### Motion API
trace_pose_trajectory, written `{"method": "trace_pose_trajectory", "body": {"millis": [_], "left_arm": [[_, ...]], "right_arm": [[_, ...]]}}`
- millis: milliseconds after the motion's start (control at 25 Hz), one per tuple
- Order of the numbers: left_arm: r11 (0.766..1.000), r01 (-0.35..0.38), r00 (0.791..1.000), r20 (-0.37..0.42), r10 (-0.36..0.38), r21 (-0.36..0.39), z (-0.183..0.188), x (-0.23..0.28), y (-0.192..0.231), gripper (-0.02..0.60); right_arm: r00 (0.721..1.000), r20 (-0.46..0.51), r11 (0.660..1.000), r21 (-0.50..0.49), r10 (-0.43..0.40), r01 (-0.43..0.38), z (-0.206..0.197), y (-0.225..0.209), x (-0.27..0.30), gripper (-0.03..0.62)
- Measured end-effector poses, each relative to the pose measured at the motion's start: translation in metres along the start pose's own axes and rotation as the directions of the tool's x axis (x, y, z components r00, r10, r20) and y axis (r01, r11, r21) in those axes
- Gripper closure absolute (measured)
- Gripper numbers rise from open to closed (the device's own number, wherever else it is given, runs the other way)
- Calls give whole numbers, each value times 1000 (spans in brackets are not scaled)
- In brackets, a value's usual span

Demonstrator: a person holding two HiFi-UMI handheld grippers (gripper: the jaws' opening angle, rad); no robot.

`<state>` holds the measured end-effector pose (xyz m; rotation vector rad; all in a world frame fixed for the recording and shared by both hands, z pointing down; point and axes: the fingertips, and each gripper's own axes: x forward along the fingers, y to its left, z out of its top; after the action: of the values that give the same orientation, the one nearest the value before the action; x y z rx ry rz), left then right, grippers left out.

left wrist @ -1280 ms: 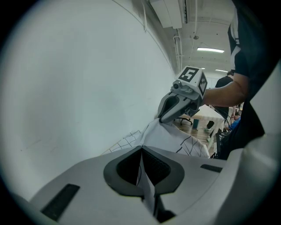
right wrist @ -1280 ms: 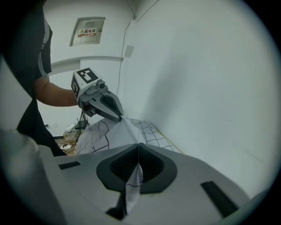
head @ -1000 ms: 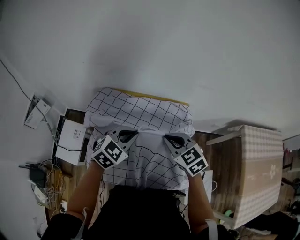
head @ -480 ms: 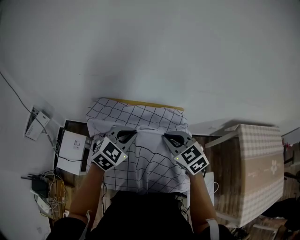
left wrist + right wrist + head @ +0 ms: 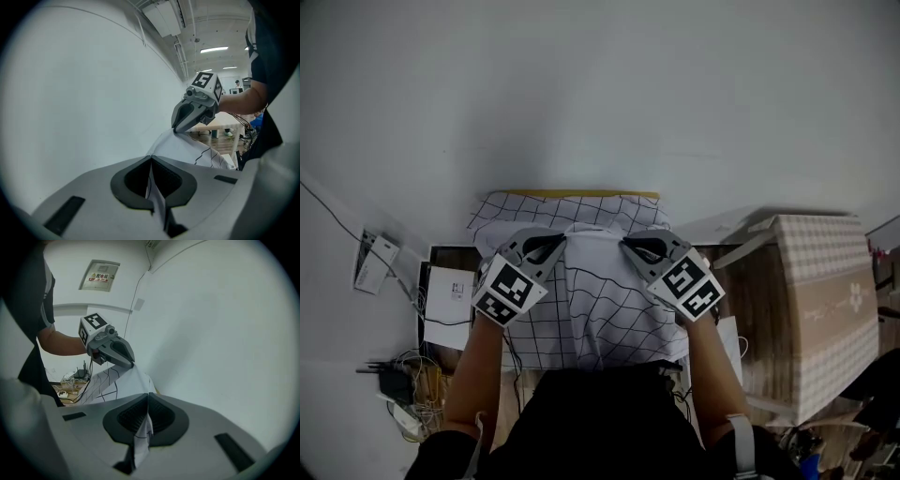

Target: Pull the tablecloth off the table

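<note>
- Roughly halfway, by my reckoning: the tablecloth [image 5: 581, 314], white with a black grid, is lifted and gathered toward the person. Its far strip lies flat over the tabletop [image 5: 591, 194], whose yellowish far rim shows just beside the wall.
- Left claw [image 5: 555, 242]: clamped tight on the cloth. The left gripper view shows a thin pleat of checked fabric pinched between its jaws.
- Right claw [image 5: 630, 244]: likewise clamped on the cloth, with a narrow fold nipped between its jaws and hanging below them.
- The two claws sit near each other above the tabletop's near half, tips turned inward. The cloth rises to a slack ridge between them.
- Below the claws the cloth drapes down against the person's front, between the forearms.
- Long axis: runs from the wall straight toward the person. The held edge points up and back at the person, and the free far edge points at the wall. Grid lines lie straight on the far strip and bend over the hump.
- Done, as far as it shows: both grips taken and most of the cloth raised.
- Left, I judge: drawing the far strip across and off, so that no cloth rests on the tabletop.
</note>
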<state>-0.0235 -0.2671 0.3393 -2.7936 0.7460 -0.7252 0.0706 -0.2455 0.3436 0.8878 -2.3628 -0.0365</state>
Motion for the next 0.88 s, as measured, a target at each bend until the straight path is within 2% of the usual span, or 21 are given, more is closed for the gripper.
{"method": "trace_pose_trajectory", "body": {"millis": [880], "left_arm": [[995,-58,994,101,50,77,71,-22,27,569]], "right_arm": [[993,94,995,-59,-70,76,60,-33,-35,572]]}}
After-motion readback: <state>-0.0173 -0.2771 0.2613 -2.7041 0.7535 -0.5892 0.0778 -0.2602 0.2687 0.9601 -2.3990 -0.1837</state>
